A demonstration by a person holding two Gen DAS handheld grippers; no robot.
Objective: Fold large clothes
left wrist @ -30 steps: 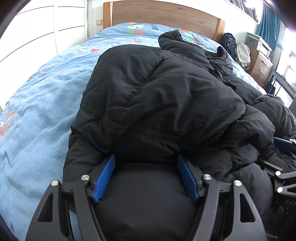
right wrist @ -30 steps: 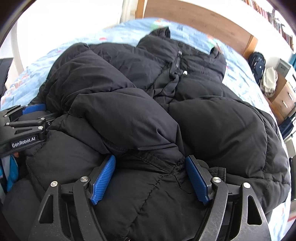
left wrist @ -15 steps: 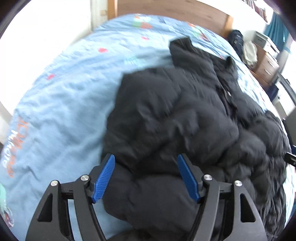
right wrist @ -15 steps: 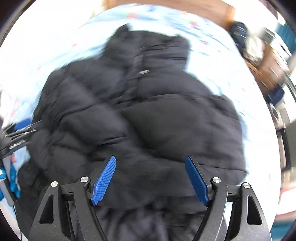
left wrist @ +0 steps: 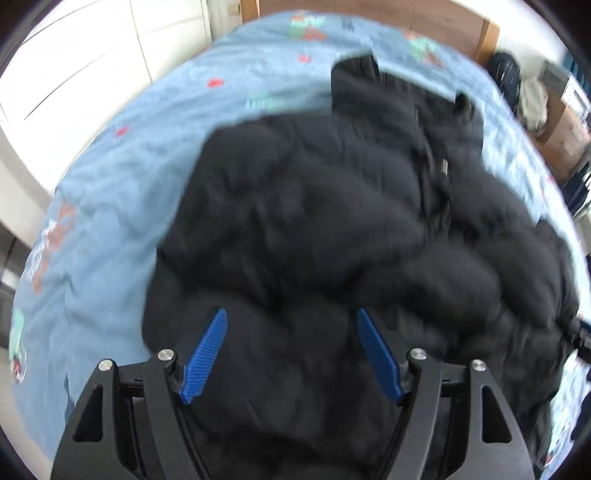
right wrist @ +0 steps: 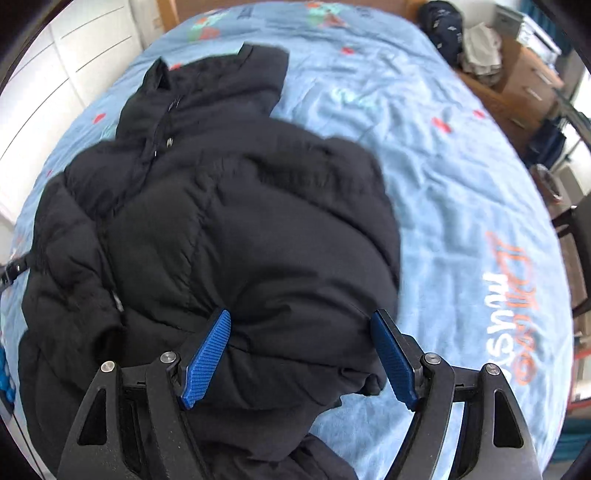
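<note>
A large black puffer jacket [left wrist: 332,229] lies bunched on the blue bedspread [left wrist: 122,192], collar toward the headboard, zipper up. It also shows in the right wrist view [right wrist: 221,221]. My left gripper [left wrist: 291,321] is open and empty, raised over the jacket's near left part. My right gripper [right wrist: 301,325] is open and empty, raised over the jacket's near right edge. The left gripper's tip [right wrist: 11,271] shows at the far left of the right wrist view. The right gripper's tip [left wrist: 580,332] shows at the far right of the left wrist view.
A wooden headboard [left wrist: 369,11] stands at the far end. White wardrobe doors [left wrist: 92,55] are on the left. A dark backpack [right wrist: 443,22], a wooden dresser [right wrist: 524,81] and a dark chair [right wrist: 576,236] stand to the right of the bed.
Both grippers have risen and pulled back from the jacket. They were pressed into its near hem, open, and now look down on it from above. The jacket stays on the bed.
</note>
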